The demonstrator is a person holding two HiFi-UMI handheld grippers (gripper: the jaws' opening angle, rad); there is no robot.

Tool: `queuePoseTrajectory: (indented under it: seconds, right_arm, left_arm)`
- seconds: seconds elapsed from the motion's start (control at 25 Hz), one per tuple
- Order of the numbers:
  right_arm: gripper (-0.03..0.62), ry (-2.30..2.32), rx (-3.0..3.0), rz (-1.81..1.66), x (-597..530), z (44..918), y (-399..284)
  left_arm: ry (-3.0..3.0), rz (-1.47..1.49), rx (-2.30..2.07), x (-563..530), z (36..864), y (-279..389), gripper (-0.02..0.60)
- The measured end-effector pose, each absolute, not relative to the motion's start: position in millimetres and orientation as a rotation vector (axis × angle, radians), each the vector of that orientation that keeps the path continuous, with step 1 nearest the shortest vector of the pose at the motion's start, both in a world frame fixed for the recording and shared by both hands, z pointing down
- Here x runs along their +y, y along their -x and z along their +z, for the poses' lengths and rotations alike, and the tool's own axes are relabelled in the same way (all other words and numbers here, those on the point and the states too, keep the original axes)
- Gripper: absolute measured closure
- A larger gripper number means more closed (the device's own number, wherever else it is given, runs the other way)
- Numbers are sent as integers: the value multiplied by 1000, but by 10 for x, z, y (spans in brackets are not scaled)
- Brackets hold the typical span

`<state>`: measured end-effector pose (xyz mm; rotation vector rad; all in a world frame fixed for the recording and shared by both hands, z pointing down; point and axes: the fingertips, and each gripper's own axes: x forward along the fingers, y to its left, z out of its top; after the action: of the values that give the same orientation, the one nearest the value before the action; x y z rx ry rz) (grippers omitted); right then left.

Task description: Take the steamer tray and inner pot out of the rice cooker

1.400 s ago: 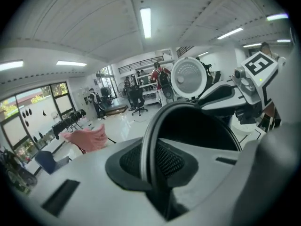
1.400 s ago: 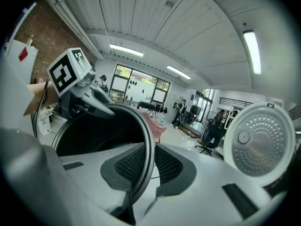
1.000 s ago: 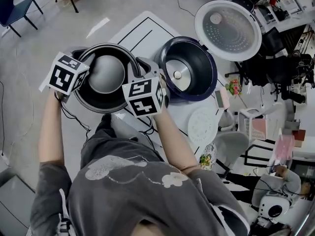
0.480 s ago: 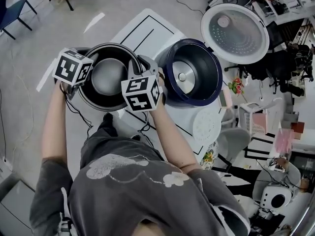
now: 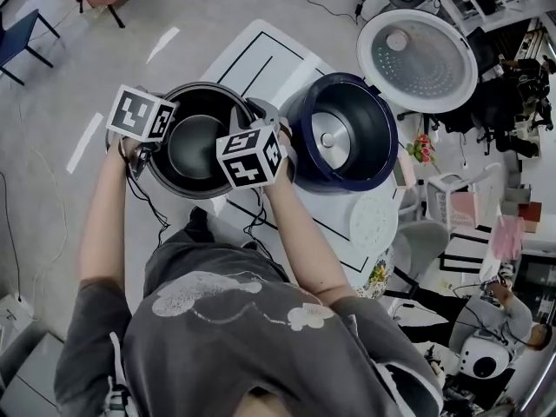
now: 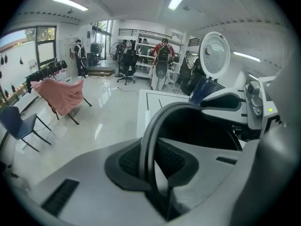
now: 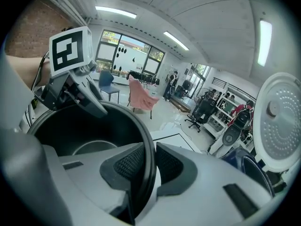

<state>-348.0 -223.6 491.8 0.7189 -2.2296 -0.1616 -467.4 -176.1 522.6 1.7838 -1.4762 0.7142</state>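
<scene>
White table (image 5: 261, 55) | left gripper (image 6: 153, 160), right gripper (image 7: 149, 166) clamp inner pot (image 5: 195, 146) rim

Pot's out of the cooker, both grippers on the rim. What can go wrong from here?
1. The left gripper and right gripper each pinch only the thin rim of the inner pot. If one grip slips, the pot could tip or drop.
2. The pot seems to hang near the left edge of the table. Set down there, it might fall off.
3. The right gripper is close to the rice cooker and could bump it.
</scene>
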Motion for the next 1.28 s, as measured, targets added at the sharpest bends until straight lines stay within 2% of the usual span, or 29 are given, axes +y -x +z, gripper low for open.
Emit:
queuePoseTrajectory:
  seconds: [0.56, 0.64, 0.76, 0.88, 1.0, 1.28]
  right_arm:
    - [494, -731, -2177, -122, -2306, 4989, 3455]
    - [491, -732, -2194, -112, -2311, 4972, 3456]
    - [439, -703, -2243, -111, -2284, 4915, 3479]
    - [402, -674, -2291, -140, -2245, 4799, 3500]
    - [378, -690, -2342, -170, -2237, 4654, 3487]
    - [390, -750, -2501, -265, -2183, 4274, 3413]
  left_arm:
    - [-1759, 622, -1414, -1906, 5295, 4637, 489]
    - [-1795, 604, -1376, -1910, 5288, 4573, 444]
    - [-1860, 595, -1318, -1909, 5267, 4457, 299]
    - [-1948, 642, -1336, -1911, 5164, 4395, 217]
    - [-2010, 683, -1474, -1947, 5005, 4434, 196]
    - [-1957, 631, -1907, -1813, 4608, 4638, 189]
